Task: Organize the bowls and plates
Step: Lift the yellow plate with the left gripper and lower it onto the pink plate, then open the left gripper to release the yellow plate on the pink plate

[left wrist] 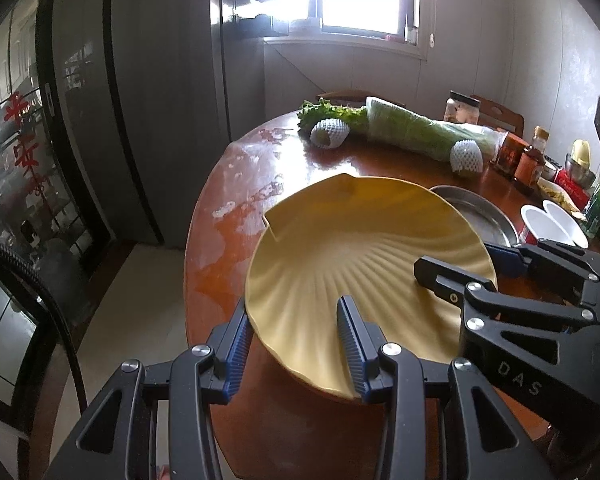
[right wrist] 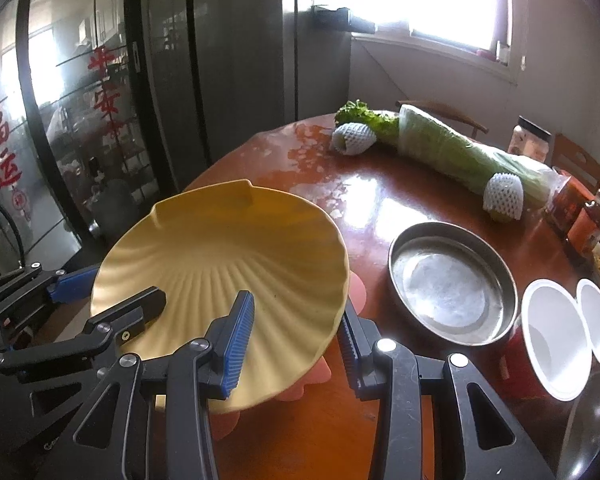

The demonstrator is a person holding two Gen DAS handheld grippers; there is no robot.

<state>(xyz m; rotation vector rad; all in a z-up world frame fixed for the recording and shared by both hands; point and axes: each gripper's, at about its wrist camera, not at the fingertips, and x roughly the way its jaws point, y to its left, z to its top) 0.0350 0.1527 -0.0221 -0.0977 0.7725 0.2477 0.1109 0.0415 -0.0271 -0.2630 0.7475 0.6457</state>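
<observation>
Your left gripper (left wrist: 298, 340) straddles the near rim of the yellow shell-shaped plate (left wrist: 364, 264): one ribbed blue pad lies on the plate's ribbed upper face, the other sits outside and below the rim. The fingers stand apart, and whether they press the plate cannot be told.

Your right gripper (right wrist: 296, 340) brackets the opposite rim of the same plate (right wrist: 228, 256) in like manner, one pad over the inside, one under the edge; firm contact cannot be confirmed.

The plate is tilted above the round wooden table (right wrist: 380, 200), near its edge. A pink object (right wrist: 320, 372) shows beneath it.

Just beside the plate lies a steel pan (right wrist: 452, 284). Two white bowls (right wrist: 556, 340) sit touching each other near the pan. Wrapped cabbage (right wrist: 460, 152) lies farther back.
</observation>
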